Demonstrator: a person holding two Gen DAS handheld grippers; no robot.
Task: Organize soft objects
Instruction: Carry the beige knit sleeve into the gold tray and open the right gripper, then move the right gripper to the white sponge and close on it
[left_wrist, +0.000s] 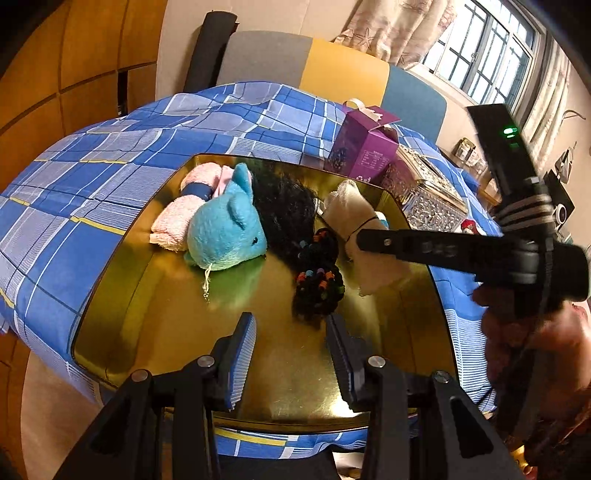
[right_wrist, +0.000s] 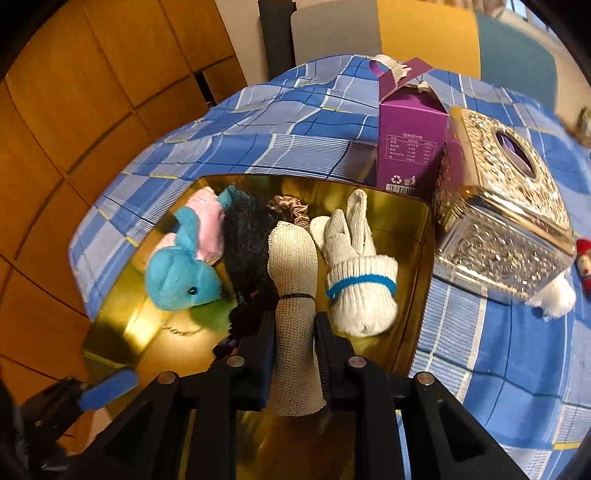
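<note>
A gold tray (left_wrist: 155, 295) (right_wrist: 410, 221) holds a blue plush toy (left_wrist: 225, 236) (right_wrist: 181, 273), a rolled pink towel (left_wrist: 177, 218) (right_wrist: 208, 218), a black fuzzy bundle (left_wrist: 288, 199) (right_wrist: 247, 240), black beaded hair ties (left_wrist: 319, 284), a white glove (right_wrist: 358, 280) and a satin scrunchie (right_wrist: 291, 212). My right gripper (right_wrist: 295, 328) (left_wrist: 369, 240) is shut on a beige mesh cloth roll (right_wrist: 293, 258) (left_wrist: 354, 214) over the tray. My left gripper (left_wrist: 291, 332) is open and empty above the tray's near part; its blue pad (right_wrist: 107, 391) shows in the right wrist view.
The tray lies on a blue plaid cloth (left_wrist: 92, 177) (right_wrist: 498, 369). A purple carton (left_wrist: 364, 147) (right_wrist: 408, 140) and an ornate silver tissue box (left_wrist: 428, 192) (right_wrist: 498, 206) stand behind and right of the tray. A small red figure (right_wrist: 583, 258) and white fluff (right_wrist: 554, 295) lie at the right.
</note>
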